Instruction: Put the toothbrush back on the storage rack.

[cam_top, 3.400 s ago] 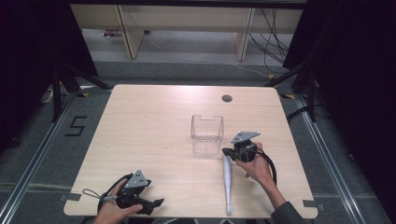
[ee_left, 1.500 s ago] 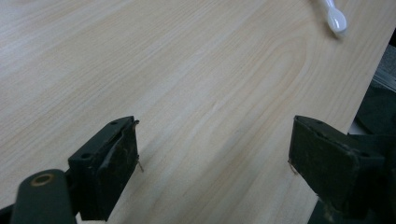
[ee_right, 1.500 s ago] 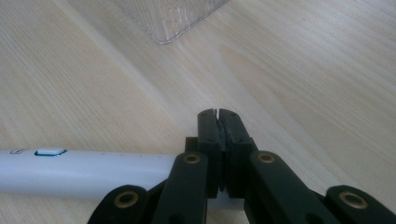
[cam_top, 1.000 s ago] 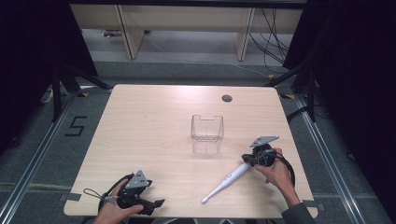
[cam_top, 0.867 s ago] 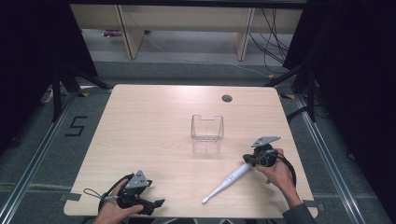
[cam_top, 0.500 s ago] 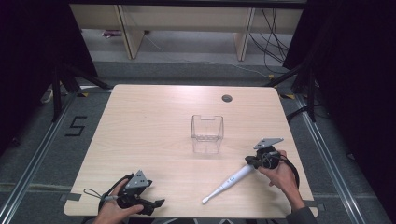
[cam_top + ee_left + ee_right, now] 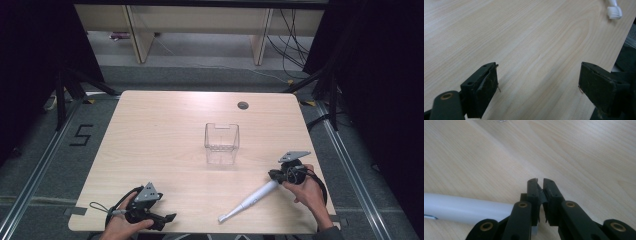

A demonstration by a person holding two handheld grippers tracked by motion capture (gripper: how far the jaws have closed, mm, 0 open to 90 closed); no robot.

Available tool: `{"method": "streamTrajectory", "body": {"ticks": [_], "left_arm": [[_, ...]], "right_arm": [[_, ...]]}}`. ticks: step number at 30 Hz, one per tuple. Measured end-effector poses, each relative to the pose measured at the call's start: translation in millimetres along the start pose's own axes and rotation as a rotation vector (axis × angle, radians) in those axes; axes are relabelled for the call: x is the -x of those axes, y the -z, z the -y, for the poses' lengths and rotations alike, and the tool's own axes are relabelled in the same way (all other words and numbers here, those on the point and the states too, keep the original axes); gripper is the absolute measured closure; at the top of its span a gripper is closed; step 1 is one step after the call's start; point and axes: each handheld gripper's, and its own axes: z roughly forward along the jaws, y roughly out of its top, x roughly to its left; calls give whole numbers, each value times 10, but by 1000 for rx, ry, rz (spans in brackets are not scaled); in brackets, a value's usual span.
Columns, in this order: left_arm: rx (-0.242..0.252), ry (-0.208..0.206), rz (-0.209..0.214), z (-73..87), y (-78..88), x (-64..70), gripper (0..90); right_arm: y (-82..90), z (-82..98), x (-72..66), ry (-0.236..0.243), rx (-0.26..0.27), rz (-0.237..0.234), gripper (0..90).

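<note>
High view: a white electric toothbrush (image 7: 248, 201) lies slantwise on the desk (image 7: 165, 130) near its front right edge, brush head toward the front, handle end up at the right gripper (image 7: 278, 176). That gripper sits at the handle's end in the person's right hand (image 7: 309, 190); whether it touches the handle cannot be told here. A clear plastic box (image 7: 221, 144) stands upright mid-desk, well apart from the toothbrush. The left gripper (image 7: 159, 220) rests at the front left edge in the left hand (image 7: 122, 226).

Left gripper view: its fingers (image 7: 483, 87) stand wide apart with only bare desk between them, holding nothing. The brush head (image 7: 614, 11) shows far off at the top right.

Right gripper view: the fingers (image 7: 533, 192) are nearly closed, a narrow gap left between the tips; they have just been opening a little. Nothing lies between them. The toothbrush handle (image 7: 466, 208) lies on the desk just beside the left finger, outside the grip.
</note>
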Motion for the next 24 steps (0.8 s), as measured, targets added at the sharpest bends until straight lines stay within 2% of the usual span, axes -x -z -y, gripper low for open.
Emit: {"method": "streamTrajectory", "body": {"ticks": [3, 4, 5, 7, 8, 9, 10, 11, 12, 13, 14, 15, 16, 19, 21, 22, 24], "left_arm": [[-1, 2, -1, 1, -1, 1, 150], [-1, 7, 3, 3, 1, 4, 150], [15, 25, 3, 7, -9, 14, 150], [-3, 1, -12, 7, -4, -16, 150], [1, 14, -2, 10, -5, -5, 150], [-6, 7, 0, 8, -1, -6, 150], [6, 22, 3, 9, -13, 5, 150], [-7, 5, -8, 4, -8, -4, 150], [-7, 5, -8, 4, -8, -4, 150], [6, 27, 0, 7, -17, 10, 150], [-10, 5, 1, 6, -7, -8, 150], [-7, 8, 0, 7, -8, -8, 150], [-8, 7, 0, 7, -7, -10, 150], [-8, 7, 0, 8, -8, -11, 150], [-8, 6, 0, 6, -7, -11, 150], [-8, 7, 0, 7, -7, -11, 150], [-7, 6, 0, 6, -5, -12, 150]], "right_arm": [[30, 15, -12, 33, 14, 14, 788], [70, 17, -61, 37, 14, 12, 762], [112, 0, -58, 172, 55, -3, 726], [172, 7, -97, 190, 58, -17, 726], [216, 23, -133, 182, 58, -21, 724], [241, 40, -150, 207, 57, -16, 716], [263, 72, -181, 235, 45, -20, 705], [280, 83, -197, 236, 23, -42, 702], [280, 83, -197, 236, 23, -42, 702], [310, 93, -231, 256, 15, -58, 689], [310, 93, -231, 256, 15, -58, 689], [311, 96, -248, 273, 28, -62, 680], [340, 86, -270, 289, 12, -66, 671], [398, 62, -369, 349, 20, -74, 618], [411, 59, -392, 350, 9, -82, 612], [414, 52, -410, 374, 8, -72, 602], [409, 42, -492, 402, -26, -75, 584]]}}
